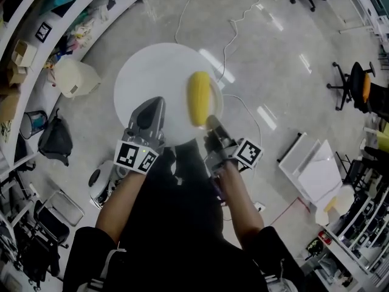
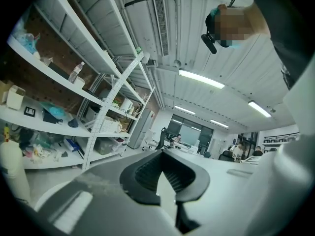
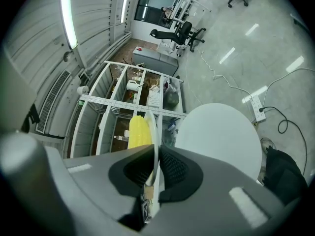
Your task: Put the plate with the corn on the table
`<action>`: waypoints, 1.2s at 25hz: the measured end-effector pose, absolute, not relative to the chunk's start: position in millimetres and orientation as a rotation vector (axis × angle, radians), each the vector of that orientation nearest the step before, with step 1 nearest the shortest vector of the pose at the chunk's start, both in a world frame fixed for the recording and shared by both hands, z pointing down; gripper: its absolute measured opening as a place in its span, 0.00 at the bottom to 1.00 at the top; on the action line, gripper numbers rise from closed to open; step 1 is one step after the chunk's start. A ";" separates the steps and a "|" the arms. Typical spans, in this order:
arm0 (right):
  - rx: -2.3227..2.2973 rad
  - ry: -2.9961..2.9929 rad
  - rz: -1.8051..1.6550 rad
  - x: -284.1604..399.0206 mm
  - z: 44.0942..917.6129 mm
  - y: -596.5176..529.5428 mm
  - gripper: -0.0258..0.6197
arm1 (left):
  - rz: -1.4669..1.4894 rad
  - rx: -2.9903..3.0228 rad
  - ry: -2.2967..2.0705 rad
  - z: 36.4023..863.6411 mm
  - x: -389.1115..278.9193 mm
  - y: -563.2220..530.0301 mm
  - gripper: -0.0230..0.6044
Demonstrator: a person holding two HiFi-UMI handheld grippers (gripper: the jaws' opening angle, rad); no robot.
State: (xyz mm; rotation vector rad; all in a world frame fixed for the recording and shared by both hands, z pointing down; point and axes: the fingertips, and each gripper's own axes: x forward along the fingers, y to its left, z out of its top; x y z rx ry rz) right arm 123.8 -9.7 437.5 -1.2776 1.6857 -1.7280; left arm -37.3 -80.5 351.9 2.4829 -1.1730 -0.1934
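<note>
A yellow corn cob point(image 1: 199, 97) lies on a small white plate point(image 1: 217, 100) held over the right edge of the round white table point(image 1: 152, 78). My right gripper point(image 1: 213, 121) is shut on the plate's near rim. In the right gripper view the plate point(image 3: 153, 132) runs edge-on between the pads, with the corn point(image 3: 139, 131) to its left and the table point(image 3: 221, 136) to its right. My left gripper point(image 1: 153, 105) hovers over the table's near left part. Its jaws point(image 2: 162, 173) are shut with nothing in them and point up at shelving and the ceiling.
White shelving point(image 1: 24, 47) full of clutter runs along the left. On the floor are a pale container point(image 1: 73, 78), a black bag point(image 1: 56, 140) and a cable point(image 1: 237, 17). An office chair point(image 1: 352, 87) and white boards point(image 1: 313, 163) stand at the right.
</note>
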 end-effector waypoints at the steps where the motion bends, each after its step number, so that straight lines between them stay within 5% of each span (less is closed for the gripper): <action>1: -1.276 1.685 -1.731 124.8 440.1 -12.8 0.10 | -0.191 2.482 -1.174 354.6 -36.2 -83.5 0.04; 30: -1.215 1.686 -1.812 135.7 533.9 -64.3 0.10 | -0.136 2.401 -1.197 450.7 -16.5 -129.4 0.04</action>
